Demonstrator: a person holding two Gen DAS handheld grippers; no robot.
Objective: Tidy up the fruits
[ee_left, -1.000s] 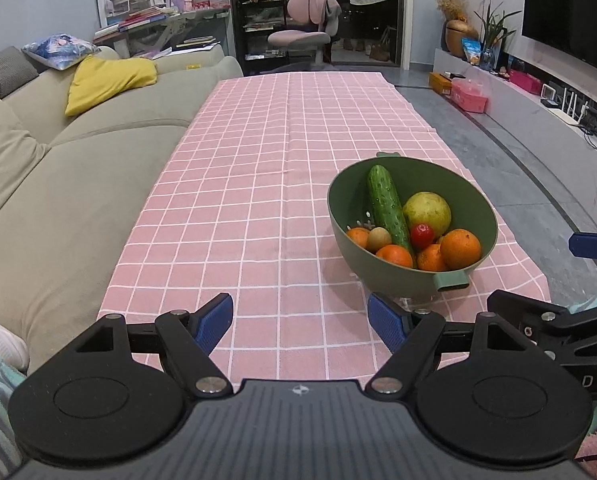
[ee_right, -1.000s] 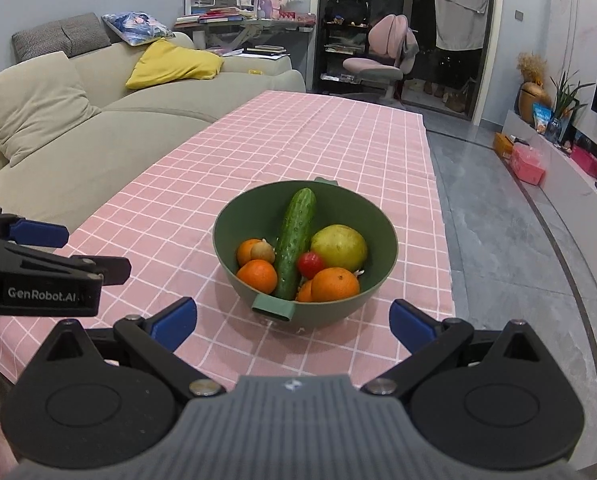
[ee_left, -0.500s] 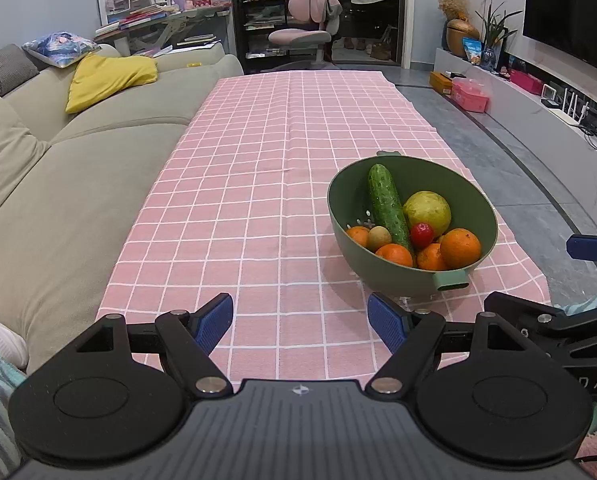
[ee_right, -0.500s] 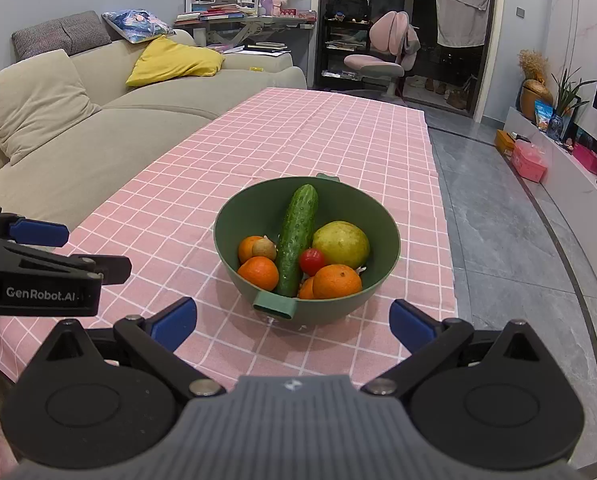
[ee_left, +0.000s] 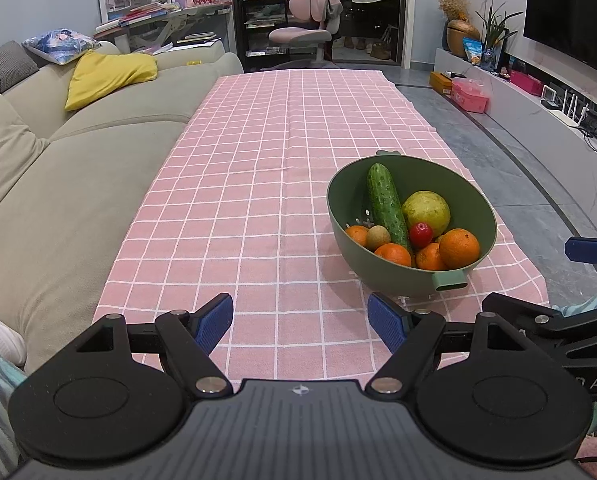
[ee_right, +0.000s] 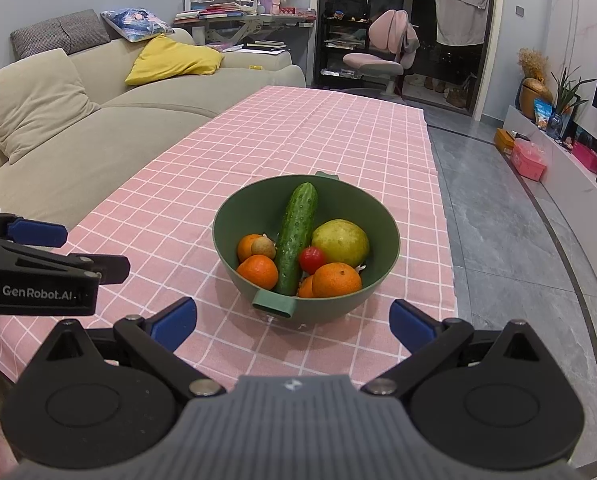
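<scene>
Right wrist view: your right tool [ee_right: 292, 322] (spread wide, empty) faces the bowl [ee_right: 382, 216]; lift the top orange [ee_right: 336, 279] straight up, clear of the cucumber [ee_right: 297, 236].

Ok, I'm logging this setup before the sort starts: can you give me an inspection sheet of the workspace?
Surface: pink checked tablecloth, bare apart from the bowl.
Job's things: green bowl holding a cucumber, oranges, a small red fruit and a yellow-green fruit.
Clutter: nothing seen.
Grippers: left gripper and right gripper open, empty, short of the bowl.
Cables: nothing seen on the table.
Surroundings: sofa, yellow cushion, pink chair.
</scene>
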